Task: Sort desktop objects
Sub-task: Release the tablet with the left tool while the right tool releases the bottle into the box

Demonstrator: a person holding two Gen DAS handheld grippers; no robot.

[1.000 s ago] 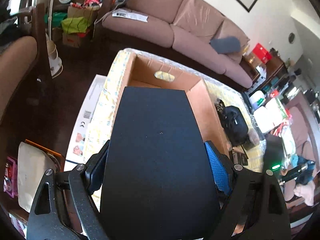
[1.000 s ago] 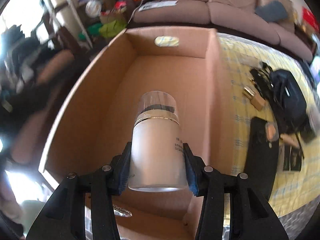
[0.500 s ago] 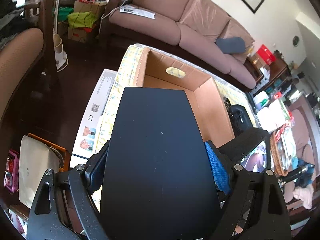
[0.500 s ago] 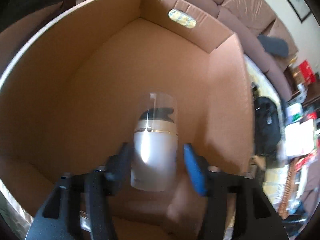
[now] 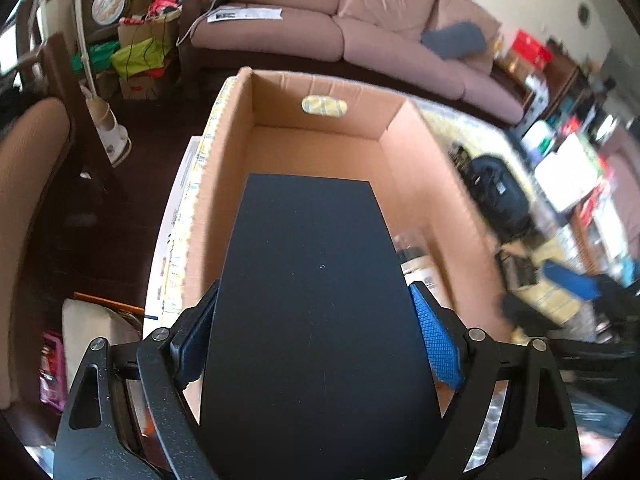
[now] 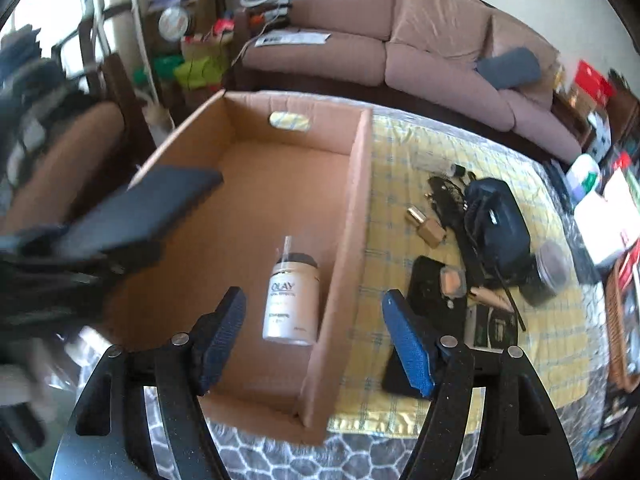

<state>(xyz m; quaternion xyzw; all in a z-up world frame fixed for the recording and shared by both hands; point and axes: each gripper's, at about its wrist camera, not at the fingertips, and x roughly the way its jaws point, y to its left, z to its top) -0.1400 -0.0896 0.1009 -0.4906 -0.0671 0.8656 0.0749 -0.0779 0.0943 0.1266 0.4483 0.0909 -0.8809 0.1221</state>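
An open cardboard box [image 6: 352, 216] stands on the table. On its floor, beside the right wall, rests a white Olay bottle [image 6: 292, 304] with a clear cap, also showing in the left wrist view as the bottle [image 5: 416, 264]. My right gripper [image 6: 313, 294] hovers above it, jaws opening, with nothing between the pads. My left gripper [image 5: 314, 288] is shut on a flat black case [image 5: 312, 320], held tilted over the box [image 5: 320, 128]. The right wrist view shows that case [image 6: 140, 208] over the box's left side.
Right of the box, on a yellow checked cloth [image 6: 400, 152], lie a black pouch [image 6: 500, 224], a small gold bottle [image 6: 426, 226], a compact [image 6: 452, 282], a dark jar [image 6: 548, 268] and a flat black item [image 6: 424, 280]. A sofa [image 6: 360, 52] stands behind; a chair [image 5: 32, 184] sits left.
The right gripper let go of the bottle inside the box and rose back out. The bottle now rests on the box floor. The left gripper carried the black case over the box.
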